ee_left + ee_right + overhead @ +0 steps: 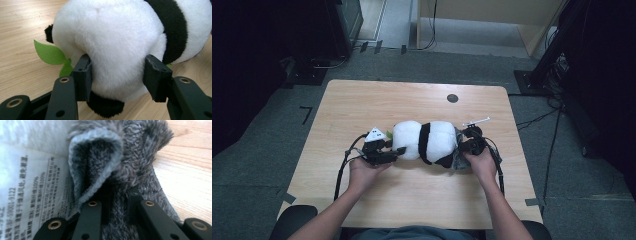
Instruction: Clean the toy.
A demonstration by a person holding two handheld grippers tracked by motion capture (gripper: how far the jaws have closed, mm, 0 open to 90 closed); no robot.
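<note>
Toward the table's (362, 200) near edge, the left gripper (117, 72) squeezes the panda plush's (424, 141) white end, steadying it. The right gripper (117, 202) is clenched on the grey knit cloth (130, 165) at the other end, seemingly to work it along the plush, beside its printed label (32, 195).

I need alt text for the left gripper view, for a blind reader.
The left gripper clamps its two black jaws on the white end of a plush panda lying on a wooden table. Green felt leaves stick out beside it.

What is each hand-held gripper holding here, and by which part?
Left hand-held gripper clamps the plush panda around its white head end. Right hand-held gripper pinches the grey knit fabric at the panda's other end.
</note>
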